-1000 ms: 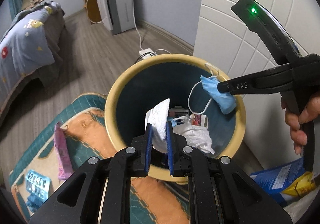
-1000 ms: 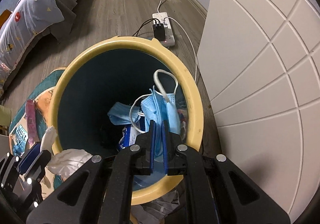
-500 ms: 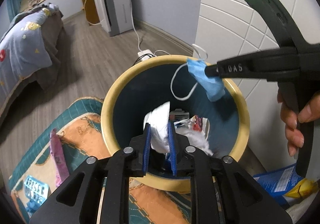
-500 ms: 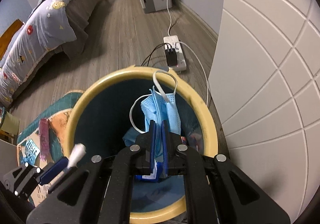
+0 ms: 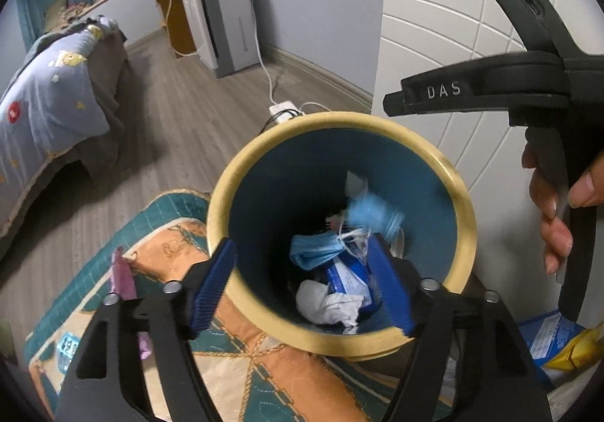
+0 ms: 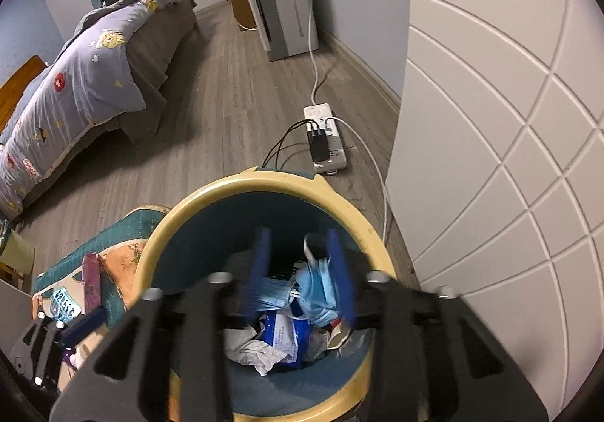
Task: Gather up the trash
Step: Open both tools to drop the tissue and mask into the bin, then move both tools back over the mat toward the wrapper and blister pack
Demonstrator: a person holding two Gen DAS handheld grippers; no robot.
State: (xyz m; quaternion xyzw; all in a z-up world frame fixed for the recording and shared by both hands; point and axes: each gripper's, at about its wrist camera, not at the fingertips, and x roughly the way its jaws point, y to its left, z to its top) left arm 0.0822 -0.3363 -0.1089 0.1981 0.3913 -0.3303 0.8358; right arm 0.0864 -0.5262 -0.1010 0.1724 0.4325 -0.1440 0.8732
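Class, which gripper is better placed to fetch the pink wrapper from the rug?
Left. The left gripper sits open beside the pink wrapper; the right gripper hovers farther off, over the bin.

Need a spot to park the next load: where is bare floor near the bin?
Bare wood floor lies between the bed and the power strip. Crowded: the rug left of the bin holds litter, and packets lie right.
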